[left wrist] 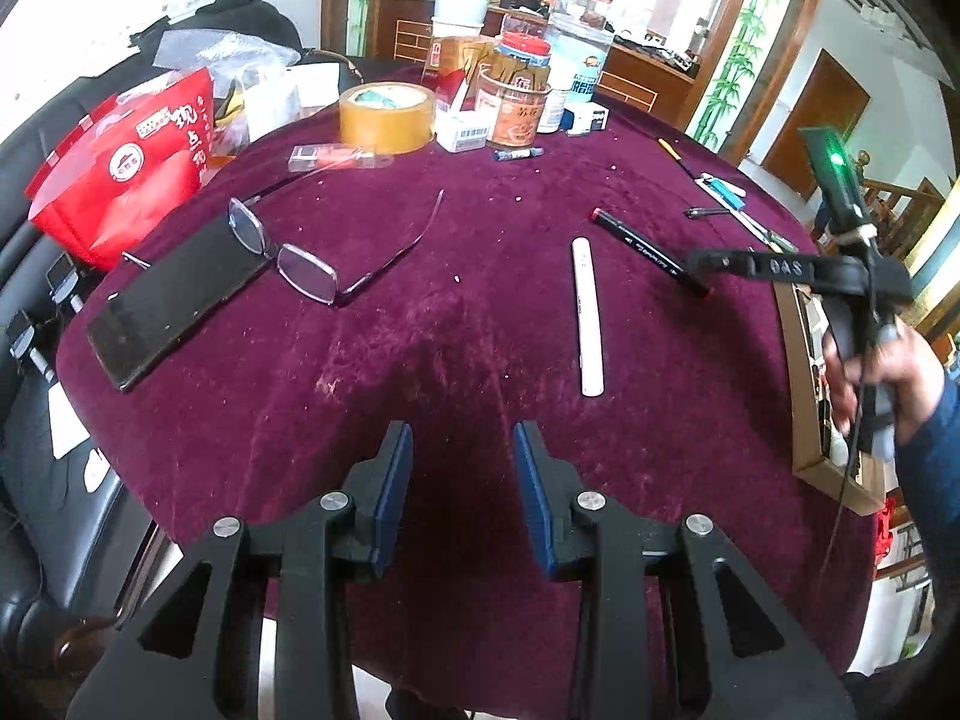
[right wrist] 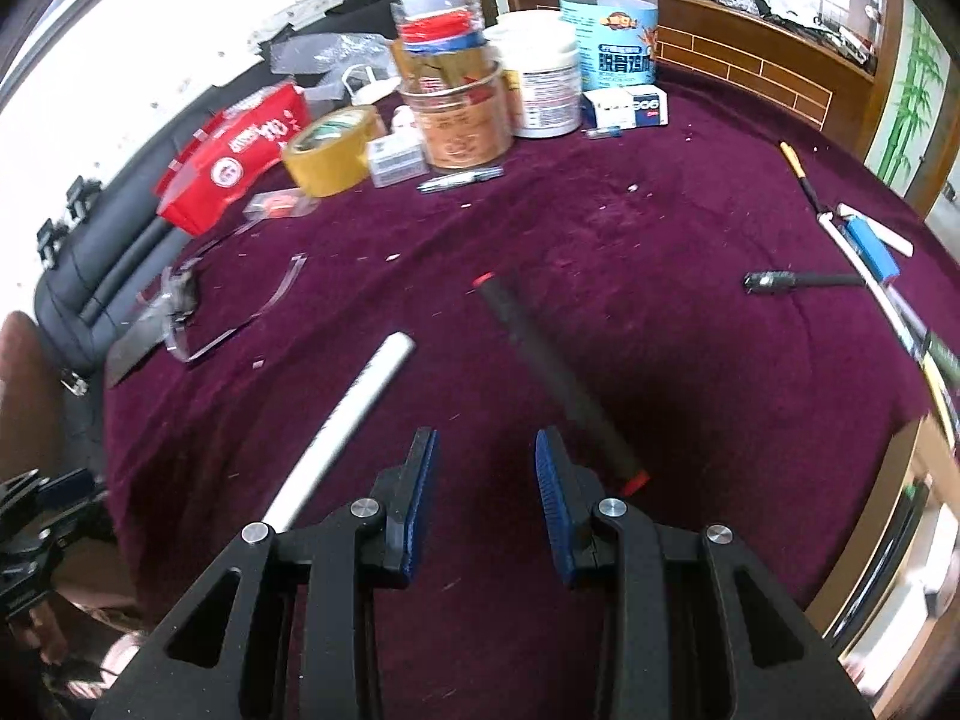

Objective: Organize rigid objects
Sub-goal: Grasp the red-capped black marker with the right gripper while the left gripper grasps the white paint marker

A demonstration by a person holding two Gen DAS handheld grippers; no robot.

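On the maroon tablecloth (left wrist: pixel 450 348) lie a white pen (left wrist: pixel 587 318) and a black marker with red ends (left wrist: pixel 651 252). My left gripper (left wrist: pixel 463 480) hovers over bare cloth near the table's front, jaws a little apart with nothing between them. My right gripper (left wrist: pixel 702 261) comes in from the right in a person's hand (left wrist: pixel 870 372), its tip by the marker's near end. In the right wrist view the right gripper (right wrist: pixel 486 480) is open and holds nothing. The marker (right wrist: pixel 552 372) lies just right of its right finger and the white pen (right wrist: pixel 348 420) to its left.
Glasses (left wrist: pixel 288 252) rest partly on a black phone (left wrist: pixel 174 306) at the left. A tape roll (left wrist: pixel 387 117), jars (left wrist: pixel 516 102) and a red bag (left wrist: pixel 126 168) crowd the back. A blue lighter (right wrist: pixel 870 246) and more pens lie right. A wooden box (left wrist: pixel 804 396) sits at the right edge.
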